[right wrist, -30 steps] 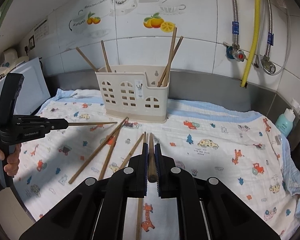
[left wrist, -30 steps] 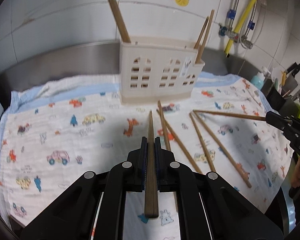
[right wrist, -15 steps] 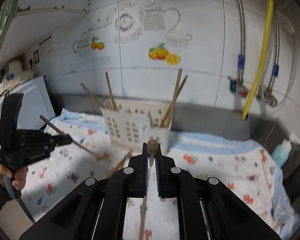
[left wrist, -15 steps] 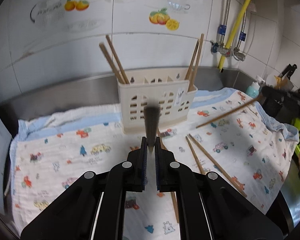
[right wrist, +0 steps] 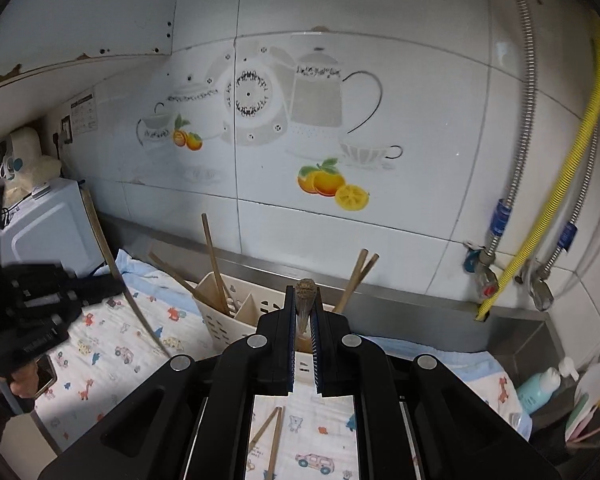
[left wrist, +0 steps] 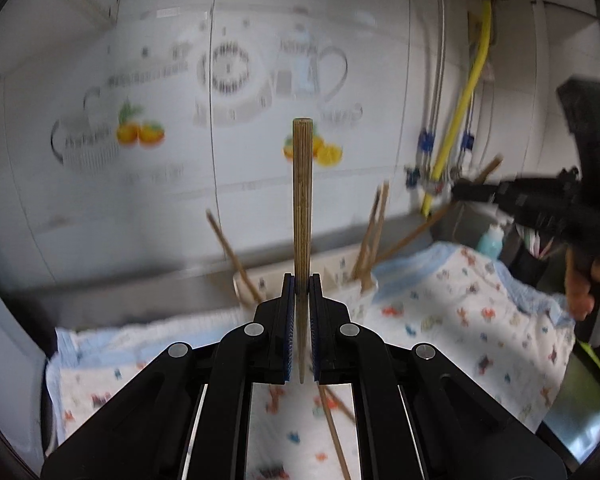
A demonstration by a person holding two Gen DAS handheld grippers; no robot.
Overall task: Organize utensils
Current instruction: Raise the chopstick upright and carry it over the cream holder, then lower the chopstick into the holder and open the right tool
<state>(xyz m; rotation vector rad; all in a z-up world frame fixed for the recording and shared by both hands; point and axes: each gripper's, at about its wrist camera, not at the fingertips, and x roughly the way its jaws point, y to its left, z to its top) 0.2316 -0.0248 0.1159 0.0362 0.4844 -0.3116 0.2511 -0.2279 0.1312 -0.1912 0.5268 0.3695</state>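
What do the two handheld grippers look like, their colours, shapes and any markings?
Both are matte black plastic. Seen from its own camera, the left gripper has angular linkage arms with round silver rivets and narrow fingers lined with ribbed blue pads; the right gripper matches. From the side, the right one shows a pistol-style grip and a small green light. Sleeves cannot be made out.

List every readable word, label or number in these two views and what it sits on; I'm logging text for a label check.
No text can be read in either view.
Small notice on the wall tiles: printed lines, too small to read.
White lettering on the left gripper body, seen from the right wrist: too blurred to read.
Pale blue bottle: no legible label.
Cream chopstick holder: no lettering visible.
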